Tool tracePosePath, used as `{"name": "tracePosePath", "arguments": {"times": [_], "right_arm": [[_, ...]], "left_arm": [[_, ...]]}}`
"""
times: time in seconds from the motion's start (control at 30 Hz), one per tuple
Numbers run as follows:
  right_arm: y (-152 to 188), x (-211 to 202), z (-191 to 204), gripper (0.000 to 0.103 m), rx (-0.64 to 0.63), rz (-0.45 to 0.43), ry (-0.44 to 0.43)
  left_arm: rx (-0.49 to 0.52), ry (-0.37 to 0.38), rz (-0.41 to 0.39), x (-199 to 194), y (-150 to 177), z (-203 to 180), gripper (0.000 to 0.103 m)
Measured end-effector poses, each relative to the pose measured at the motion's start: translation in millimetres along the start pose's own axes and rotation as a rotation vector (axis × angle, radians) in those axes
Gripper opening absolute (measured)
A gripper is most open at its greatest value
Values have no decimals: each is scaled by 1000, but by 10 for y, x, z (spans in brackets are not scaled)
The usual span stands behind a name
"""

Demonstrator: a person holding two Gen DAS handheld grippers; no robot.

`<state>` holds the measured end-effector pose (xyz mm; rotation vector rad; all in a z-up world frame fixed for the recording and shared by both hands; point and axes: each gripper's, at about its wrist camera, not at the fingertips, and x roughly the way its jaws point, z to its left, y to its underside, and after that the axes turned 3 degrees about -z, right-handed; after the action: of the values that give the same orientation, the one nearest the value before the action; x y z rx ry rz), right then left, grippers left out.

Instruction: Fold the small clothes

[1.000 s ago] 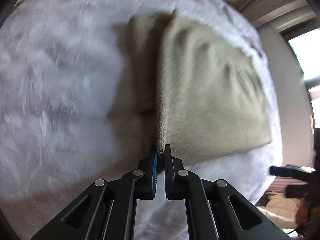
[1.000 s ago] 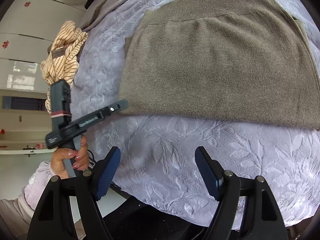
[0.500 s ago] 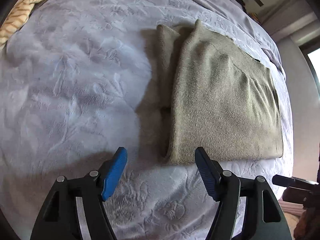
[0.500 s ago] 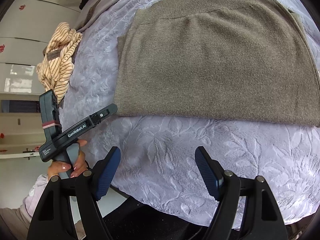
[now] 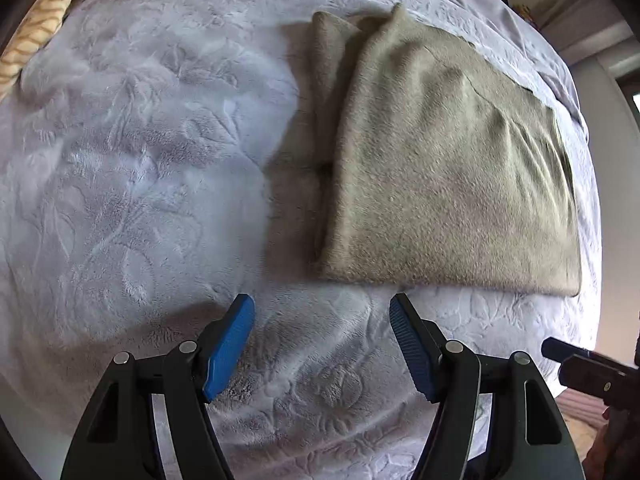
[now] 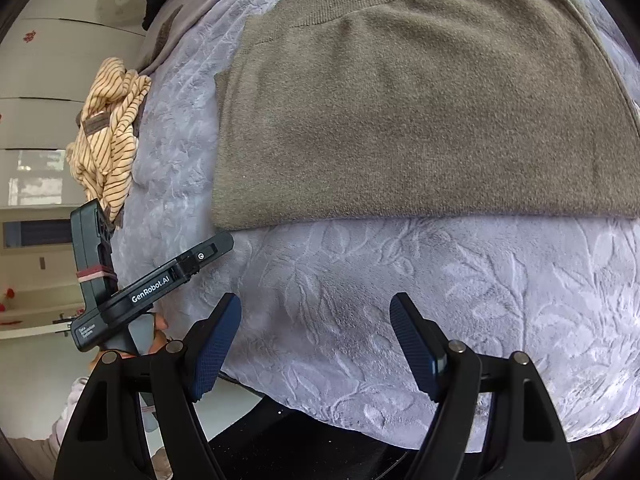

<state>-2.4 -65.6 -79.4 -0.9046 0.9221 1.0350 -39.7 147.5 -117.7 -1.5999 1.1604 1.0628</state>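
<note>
- Left claw (image 5: 322,312) hangs spread apart and empty over the lilac blanket (image 5: 132,168), just short of the folded brown sweater (image 5: 448,184) lying flat.
- Right claw (image 6: 316,312) is also apart, empty; sweater (image 6: 420,112) ahead, striped garment (image 6: 108,136) at the bed's edge.

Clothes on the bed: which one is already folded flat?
The brown knit garment; the striped cream one lies crumpled at the bed's edge.

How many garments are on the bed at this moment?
2: a folded taupe sweater lies flat mid-blanket; a striped top is crumpled at the bed's left edge. Others may lie outside view.
</note>
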Motion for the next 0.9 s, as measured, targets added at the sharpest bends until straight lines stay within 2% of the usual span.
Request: {"name": "tracePosePath", "arguments": {"times": [0.47, 0.53, 0.63, 0.77, 0.9], "right_arm": [[-16, 29, -97, 80, 29, 4, -3], [-32, 56, -125, 80, 39, 7, -16], [-81, 108, -164, 80, 62, -5, -55], [-203, 182, -251, 80, 119, -56, -142], [-332, 386, -346, 80, 213, -73, -269]], "left_arm": [[-5, -1, 5, 70, -34, -118, 70], [-28, 28, 1, 70, -48, -97, 70], [-90, 120, -11, 68, -66, -45, 70], [-132, 214, -27, 55, -53, -18, 71], [-177, 292, -16, 116, -27, -13, 71]]}}
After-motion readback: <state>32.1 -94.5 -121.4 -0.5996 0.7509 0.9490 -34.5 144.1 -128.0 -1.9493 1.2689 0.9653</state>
